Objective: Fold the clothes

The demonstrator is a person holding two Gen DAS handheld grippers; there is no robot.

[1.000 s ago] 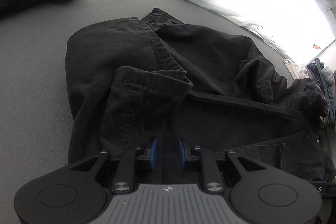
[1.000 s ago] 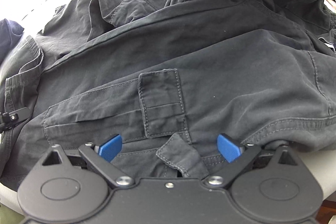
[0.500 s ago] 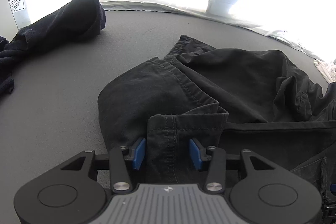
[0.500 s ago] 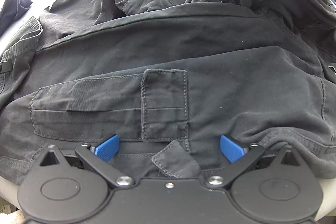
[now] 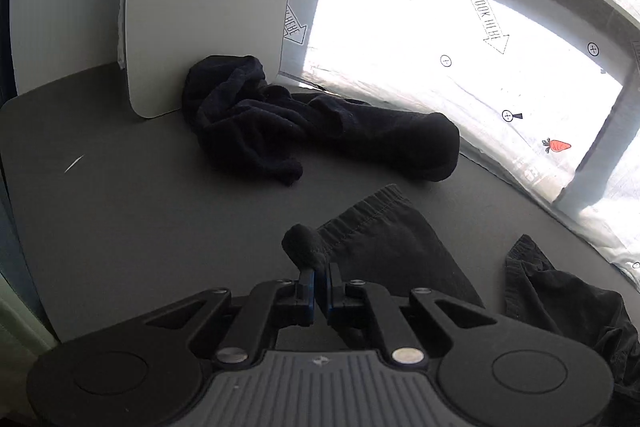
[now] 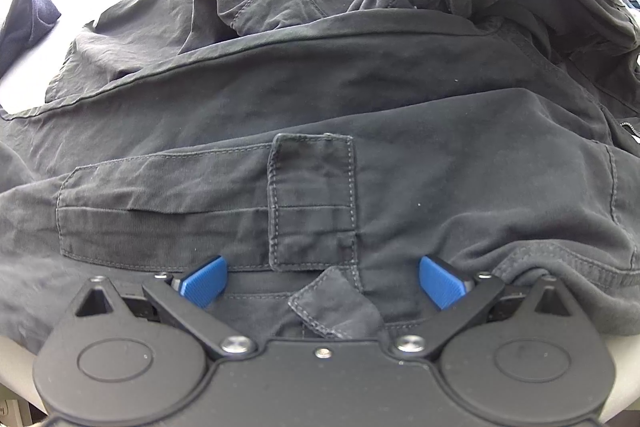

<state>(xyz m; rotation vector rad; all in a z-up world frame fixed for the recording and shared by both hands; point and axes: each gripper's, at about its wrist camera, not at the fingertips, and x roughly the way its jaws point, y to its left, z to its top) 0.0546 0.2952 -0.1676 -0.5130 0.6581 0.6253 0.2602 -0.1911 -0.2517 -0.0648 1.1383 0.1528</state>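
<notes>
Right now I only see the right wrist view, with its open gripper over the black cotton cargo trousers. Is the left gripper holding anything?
Observer: Yes. The left gripper has just been closing, and its jaws are shut on a pinched fold of the black cotton cargo trousers.
Operator: Which part is that?
Observer: It looks like a leg end. A stitched hem runs just beyond the grip.
Operator: What's past it on that side?
Observer: A crumpled dark navy knitted garment lies on the grey tabletop, up against an upright white board.
</notes>
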